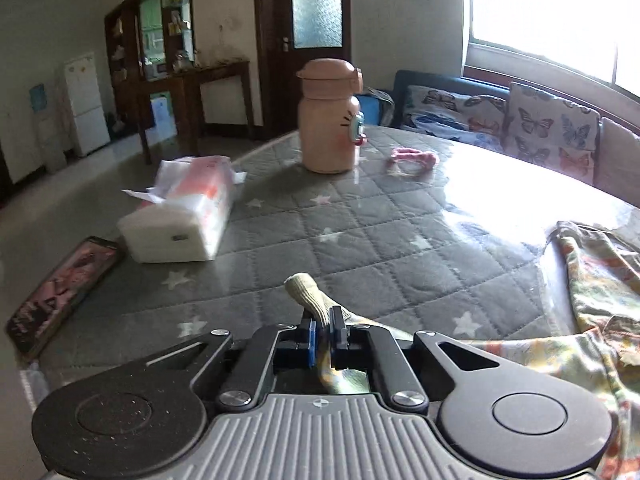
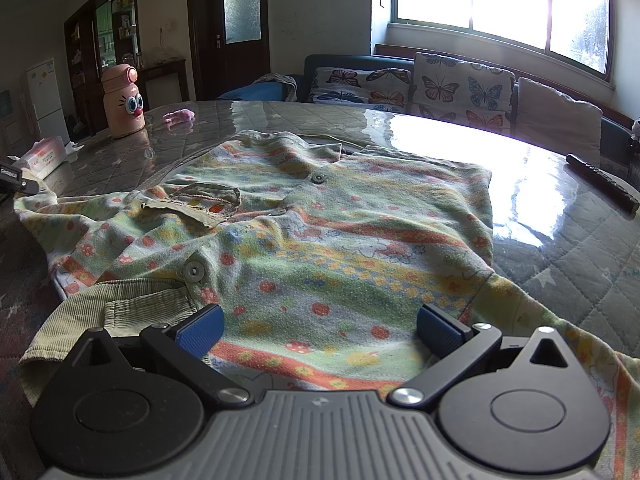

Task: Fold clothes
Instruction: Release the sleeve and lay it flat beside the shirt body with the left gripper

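Shirt (image 2: pixel 320 220) folding is starting: left gripper (image 1: pixel 325 326) is pinching probably a sleeve cuff (image 1: pixel 308 294); right gripper (image 2: pixel 318 326) is hanging wide open, needing a hem grab.

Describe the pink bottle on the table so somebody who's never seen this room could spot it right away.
Start at the big quilted grey table. Toward its far left edge, past the tissue pack, stands the pink bottle. Only it is upright, with cartoon eyes.
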Tool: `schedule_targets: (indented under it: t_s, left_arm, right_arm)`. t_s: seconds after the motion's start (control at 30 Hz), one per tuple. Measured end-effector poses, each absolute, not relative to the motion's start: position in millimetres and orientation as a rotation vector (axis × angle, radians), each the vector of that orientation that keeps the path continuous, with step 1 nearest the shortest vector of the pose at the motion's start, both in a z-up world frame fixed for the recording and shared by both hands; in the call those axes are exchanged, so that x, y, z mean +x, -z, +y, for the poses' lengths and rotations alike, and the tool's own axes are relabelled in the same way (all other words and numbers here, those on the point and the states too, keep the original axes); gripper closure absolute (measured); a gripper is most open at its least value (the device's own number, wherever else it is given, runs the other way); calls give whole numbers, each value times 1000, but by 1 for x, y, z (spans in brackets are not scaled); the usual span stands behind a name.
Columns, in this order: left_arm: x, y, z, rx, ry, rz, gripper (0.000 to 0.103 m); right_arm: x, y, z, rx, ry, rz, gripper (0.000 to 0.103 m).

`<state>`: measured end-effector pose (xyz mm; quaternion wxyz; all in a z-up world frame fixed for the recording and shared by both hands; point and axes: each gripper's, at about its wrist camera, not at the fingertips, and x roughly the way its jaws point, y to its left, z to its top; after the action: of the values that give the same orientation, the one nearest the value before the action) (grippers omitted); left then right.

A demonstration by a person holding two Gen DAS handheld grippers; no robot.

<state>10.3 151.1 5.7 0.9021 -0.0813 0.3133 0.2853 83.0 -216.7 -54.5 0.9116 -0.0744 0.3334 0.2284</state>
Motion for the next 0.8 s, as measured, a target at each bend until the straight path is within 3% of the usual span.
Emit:
schedule_targets:
  t_s: [0.23, 0.37, 0.43, 0.8]
  left_arm:
    - [-15, -7, 154, -173, -603, 671, 95]
    - [-13, -3, 155, -122, -629, 685, 79]
    - [-12, -5, 158, -103, -666, 682, 65]
    - [-23, -13, 198, -151, -694, 730, 54]
  right_arm:
    - [83, 54, -217, -153, -471, 687, 0]
    - [84, 54, -217, -152, -471, 687, 0]
    - [84, 54, -217, -152, -471, 687, 0]
    - [85, 52, -215, -159, -476, 687, 0]
